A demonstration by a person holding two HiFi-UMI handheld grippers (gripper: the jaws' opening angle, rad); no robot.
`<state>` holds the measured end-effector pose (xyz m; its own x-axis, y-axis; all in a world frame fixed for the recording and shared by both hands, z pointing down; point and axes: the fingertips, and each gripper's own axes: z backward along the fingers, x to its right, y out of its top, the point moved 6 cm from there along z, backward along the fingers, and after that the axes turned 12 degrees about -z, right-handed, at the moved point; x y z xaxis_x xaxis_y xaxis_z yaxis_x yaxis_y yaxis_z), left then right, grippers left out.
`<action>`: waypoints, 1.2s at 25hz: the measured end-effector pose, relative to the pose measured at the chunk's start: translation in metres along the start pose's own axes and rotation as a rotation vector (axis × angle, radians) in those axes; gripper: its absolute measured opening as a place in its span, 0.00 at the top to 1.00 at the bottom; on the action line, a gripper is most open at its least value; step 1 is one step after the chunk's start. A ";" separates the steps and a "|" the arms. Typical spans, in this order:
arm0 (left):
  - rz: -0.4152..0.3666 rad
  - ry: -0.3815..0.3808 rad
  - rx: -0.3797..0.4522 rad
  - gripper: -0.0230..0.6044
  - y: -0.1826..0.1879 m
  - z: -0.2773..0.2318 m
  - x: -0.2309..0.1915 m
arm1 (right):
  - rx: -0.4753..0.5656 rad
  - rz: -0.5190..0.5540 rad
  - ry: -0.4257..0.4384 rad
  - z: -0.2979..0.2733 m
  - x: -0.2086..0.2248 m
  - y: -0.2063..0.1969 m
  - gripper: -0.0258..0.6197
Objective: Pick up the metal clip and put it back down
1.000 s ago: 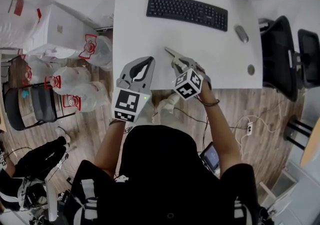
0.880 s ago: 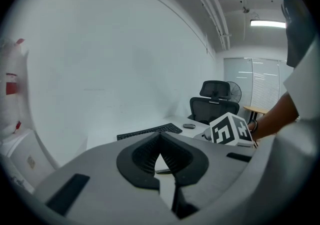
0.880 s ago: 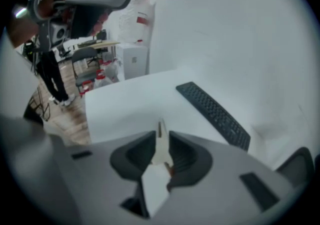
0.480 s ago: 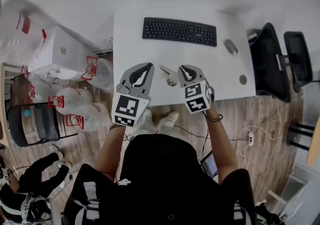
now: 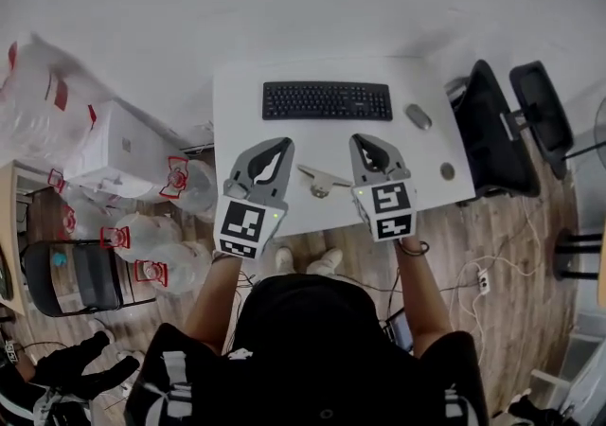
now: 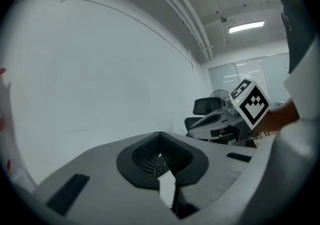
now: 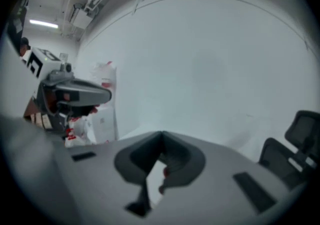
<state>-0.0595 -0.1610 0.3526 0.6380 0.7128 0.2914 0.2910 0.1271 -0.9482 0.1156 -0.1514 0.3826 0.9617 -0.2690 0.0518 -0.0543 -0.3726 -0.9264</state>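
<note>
The metal clip (image 5: 316, 178) lies on the white desk (image 5: 237, 102) close to its near edge, between the two grippers and touching neither. The left gripper (image 5: 277, 146) is held at the clip's left, its jaws narrowed until the tips meet, nothing between them. The right gripper (image 5: 364, 142) is at the clip's right; its jaws have just been closing and now stand together, empty. A black keyboard (image 5: 327, 100) sits at the desk's far side, a mouse (image 5: 418, 116) to its right
</note>
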 end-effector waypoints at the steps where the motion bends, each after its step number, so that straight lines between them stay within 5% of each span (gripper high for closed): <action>1: -0.007 -0.001 0.010 0.92 0.005 -0.001 -0.001 | 0.022 -0.010 -0.006 0.005 0.002 0.007 0.91; 16: 0.004 0.003 0.170 0.92 0.072 0.003 0.004 | 0.263 -0.103 -0.061 0.067 0.022 0.066 0.91; 30: 0.000 0.030 0.187 0.92 0.080 0.004 -0.002 | 0.305 -0.141 -0.064 0.070 0.024 0.074 0.91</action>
<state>-0.0403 -0.1501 0.2752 0.6598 0.6923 0.2921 0.1549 0.2550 -0.9545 0.1535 -0.1236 0.2891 0.9695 -0.1742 0.1726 0.1538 -0.1162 -0.9812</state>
